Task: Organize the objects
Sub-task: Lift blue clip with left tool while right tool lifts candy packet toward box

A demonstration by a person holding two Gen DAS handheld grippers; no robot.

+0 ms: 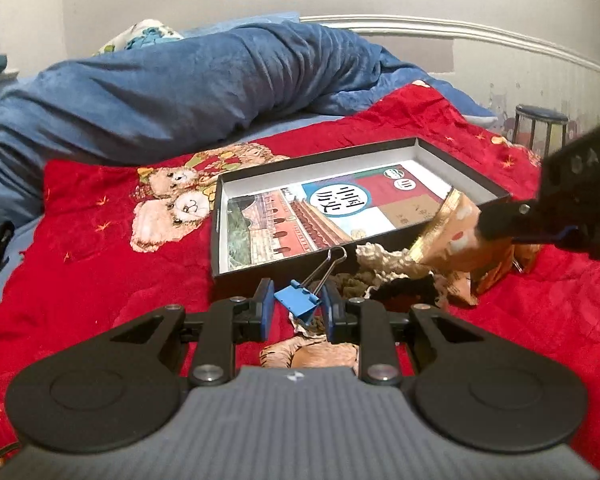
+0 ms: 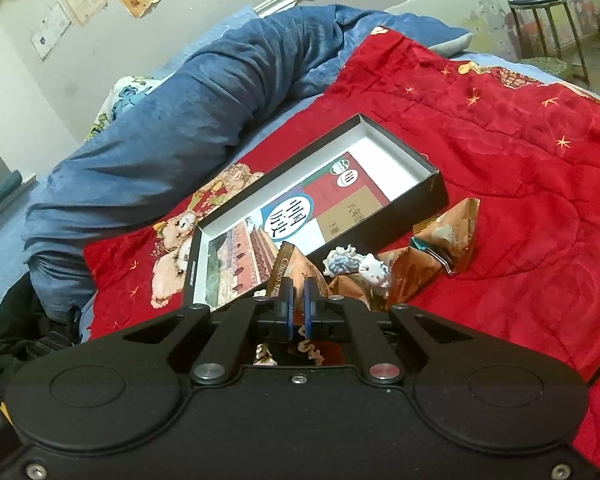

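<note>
A shallow black box (image 1: 219,216) lies on the red blanket and holds a book (image 1: 324,212); both also show in the right wrist view, the box (image 2: 436,196) with its book (image 2: 300,216). My left gripper (image 1: 298,308) has a blue binder clip (image 1: 300,302) between its pads, just in front of the box; the clip touches the right pad, a gap shows at the left pad. My right gripper (image 2: 296,308) is shut on an orange snack packet (image 2: 296,272) and holds it near the box's near edge. In the left wrist view the packet (image 1: 448,236) hangs from the right gripper.
Several more orange snack packets (image 2: 448,236) and small crocheted toys (image 2: 360,266) lie in front of the box. A rolled blue quilt (image 1: 180,80) lies behind. The red blanket (image 2: 520,160) spreads to the right. A stool (image 2: 540,20) stands beyond the bed.
</note>
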